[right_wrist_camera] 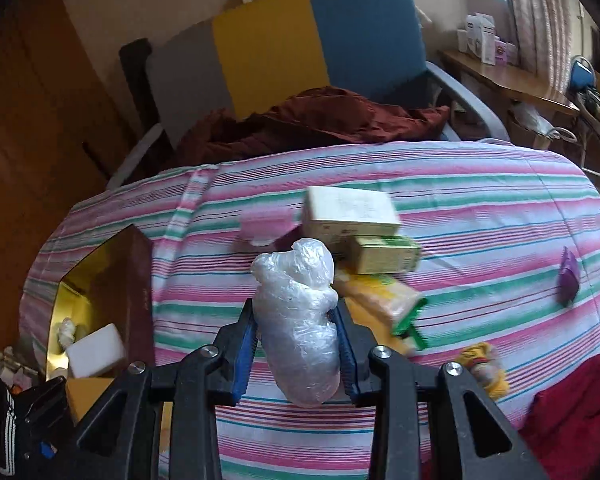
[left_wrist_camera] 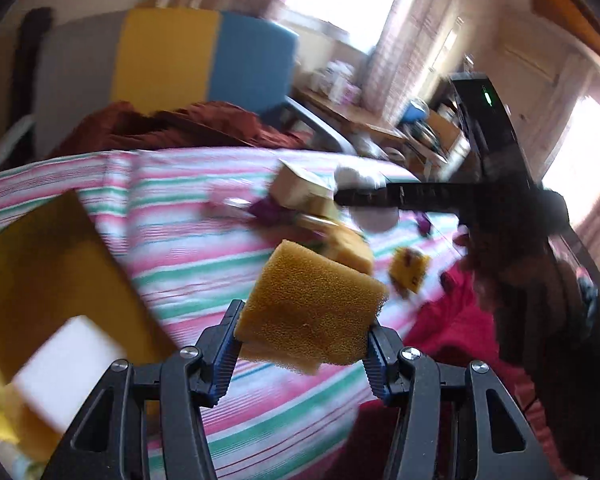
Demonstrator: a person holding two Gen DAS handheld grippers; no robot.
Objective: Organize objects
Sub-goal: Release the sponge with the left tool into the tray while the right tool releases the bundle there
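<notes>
Both tongs loaded over a striped bed as loose items get sorted: left tongs [left_wrist_camera: 305, 336] pinch a yellow sponge [left_wrist_camera: 312, 312] by its two side faces, held in the air w/ the foam bulging out past the pads, prob. because a soft block needs a wide squeeze to stay put. Right tongs [right_wrist_camera: 298, 340] clamp a plastic-wrapped bundle [right_wrist_camera: 296, 320] around its middle, upright, top poking above the pads. Gold-lined box [right_wrist_camera: 100, 280] sits open at the bed's [right_wrist_camera: 480, 208] left edge w/ a white block [right_wrist_camera: 96, 350] already inside – likely where both loads are headed. Still out on the bed: a cream carton [right_wrist_camera: 350, 210], a green carton [right_wrist_camera: 384, 256] touching it, a yellow packet [right_wrist_camera: 380, 300] just below, a pink item [right_wrist_camera: 266, 222] beside the cartons, a purple sachet [right_wrist_camera: 568, 276] well apart at right. Left view is motion-blurred; a dark object, perhaps the other gripper, crosses its right side, can't tell for sure
</notes>
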